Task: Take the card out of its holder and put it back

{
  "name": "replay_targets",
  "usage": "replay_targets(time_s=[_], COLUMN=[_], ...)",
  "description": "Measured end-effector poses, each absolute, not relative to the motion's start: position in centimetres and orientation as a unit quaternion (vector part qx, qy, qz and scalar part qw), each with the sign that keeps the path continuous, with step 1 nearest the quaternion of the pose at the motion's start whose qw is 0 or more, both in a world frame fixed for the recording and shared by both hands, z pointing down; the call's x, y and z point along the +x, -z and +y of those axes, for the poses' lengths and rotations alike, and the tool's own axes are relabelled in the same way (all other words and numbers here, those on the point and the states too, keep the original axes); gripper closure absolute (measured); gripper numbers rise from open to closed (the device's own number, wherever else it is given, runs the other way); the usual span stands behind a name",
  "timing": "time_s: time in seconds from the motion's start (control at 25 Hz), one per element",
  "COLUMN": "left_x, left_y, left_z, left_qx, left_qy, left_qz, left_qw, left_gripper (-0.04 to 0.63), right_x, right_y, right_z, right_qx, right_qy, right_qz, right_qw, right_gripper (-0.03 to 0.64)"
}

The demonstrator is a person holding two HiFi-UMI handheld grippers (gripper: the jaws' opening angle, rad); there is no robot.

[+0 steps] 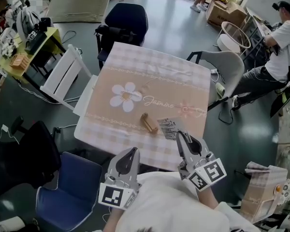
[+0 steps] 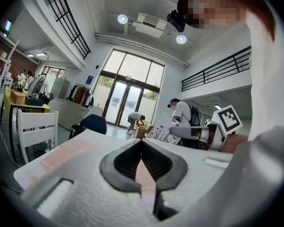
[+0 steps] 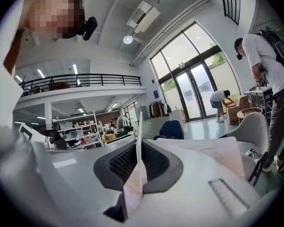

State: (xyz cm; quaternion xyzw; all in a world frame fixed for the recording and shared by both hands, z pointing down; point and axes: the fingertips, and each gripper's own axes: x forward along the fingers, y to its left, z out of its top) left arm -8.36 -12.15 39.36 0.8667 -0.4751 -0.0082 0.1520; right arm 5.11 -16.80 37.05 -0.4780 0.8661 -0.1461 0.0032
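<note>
On the checked tablecloth [image 1: 150,71] lies a small brown wooden holder [image 1: 149,123], on its side near the front edge. Just right of it a white card [image 1: 169,128] with black print hangs over the table, and my right gripper [image 1: 180,135] is shut on its near end. The right gripper view shows the card [image 3: 138,126] edge-on, a thin white sheet pinched between the dark pads. My left gripper [image 1: 133,151] hovers at the table's front edge, left of the holder, its jaws shut with nothing in them [image 2: 142,143]. From the left gripper view the right gripper [image 2: 199,132] shows with the card [image 2: 164,133].
A blue chair [image 1: 63,192] stands at my near left, a white chair [image 1: 63,74] left of the table, a dark chair [image 1: 128,21] at its far side and a grey one [image 1: 227,66] to the right. A seated person [image 1: 280,52] is at the far right.
</note>
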Motion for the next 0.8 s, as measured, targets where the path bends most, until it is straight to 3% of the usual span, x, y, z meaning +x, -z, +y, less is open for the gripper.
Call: replay_targets(time_s=[0.8], left_x=[-10.4], left_y=[-39.7], left_z=[-13.0], left_qx=[0.856], left_qy=[0.009], left_qz=[-0.491], left_qw=[0.163], left_gripper=[0.595], right_x=[1.0], right_y=[-47.8], right_z=[-24.3], right_qx=[-0.444], right_qy=[0.174], right_qz=[0.872], right_qw=[-0.107], right_gripper=[0.603])
